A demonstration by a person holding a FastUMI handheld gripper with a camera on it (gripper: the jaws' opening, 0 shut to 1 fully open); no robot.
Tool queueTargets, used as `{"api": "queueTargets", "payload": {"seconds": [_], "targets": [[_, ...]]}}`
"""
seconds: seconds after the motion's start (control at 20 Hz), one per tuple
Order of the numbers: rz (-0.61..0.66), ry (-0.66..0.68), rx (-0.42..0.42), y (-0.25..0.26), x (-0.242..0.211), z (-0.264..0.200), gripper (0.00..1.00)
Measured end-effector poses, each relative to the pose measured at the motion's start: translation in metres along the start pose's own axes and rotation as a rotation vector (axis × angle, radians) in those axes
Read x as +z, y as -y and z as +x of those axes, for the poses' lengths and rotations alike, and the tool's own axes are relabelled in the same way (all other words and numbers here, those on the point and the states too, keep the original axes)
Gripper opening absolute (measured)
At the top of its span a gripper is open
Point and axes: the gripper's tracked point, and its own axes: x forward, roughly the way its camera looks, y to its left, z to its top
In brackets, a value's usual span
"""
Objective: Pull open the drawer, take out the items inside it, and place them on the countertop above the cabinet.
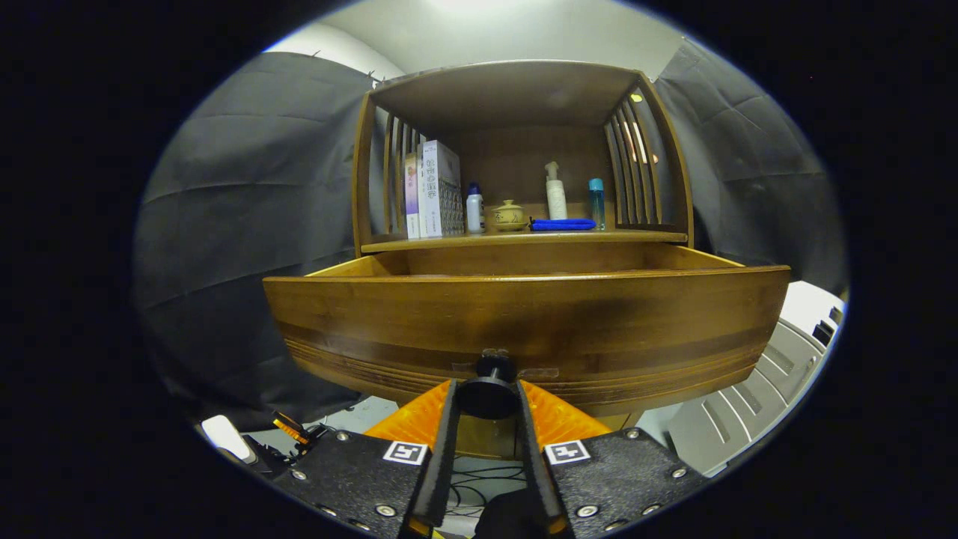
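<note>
A wooden cabinet stands ahead with its drawer (524, 314) pulled out toward me. The drawer's wide front panel fills the space just ahead of the fingers. My gripper (486, 400) is shut on the drawer's dark round knob (488, 389), which sits between the two fingers. The drawer's inside is hidden behind its front panel from this low angle. Above it runs the countertop (524, 237), which carries boxes (432, 191), a small white bottle (474, 209), a little lidded pot (510, 215), a folded blue cloth (563, 224), a white pump bottle (555, 192) and a blue-capped bottle (596, 202).
Slatted side walls (636, 165) and a roof close in the countertop shelf. Black cloth hangs on both sides. A white ribbed surface (756, 404) lies below right of the drawer. Cables (479, 479) and a small orange tool (288, 428) lie low beneath the fingers.
</note>
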Motion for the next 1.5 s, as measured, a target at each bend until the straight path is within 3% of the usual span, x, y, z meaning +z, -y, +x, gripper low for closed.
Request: {"api": "queueTargets", "payload": {"seconds": [0.05,0.25,0.65,0.8,0.95,1.2,1.5], "targets": [[0.004,0.011,0.006,0.0,0.004,-0.001,0.48],[0.0,0.069,0.003,0.007,0.029,-0.008,0.92],[-0.042,0.221,0.02,0.007,0.104,-0.015,0.94],[-0.048,0.176,0.039,0.01,0.122,-0.001,0.94],[-0.07,0.149,0.001,0.024,0.138,0.018,0.94],[-0.009,0.061,-0.019,0.043,0.153,0.054,0.94],[0.077,-0.144,0.005,0.056,0.128,0.093,0.94]]}}
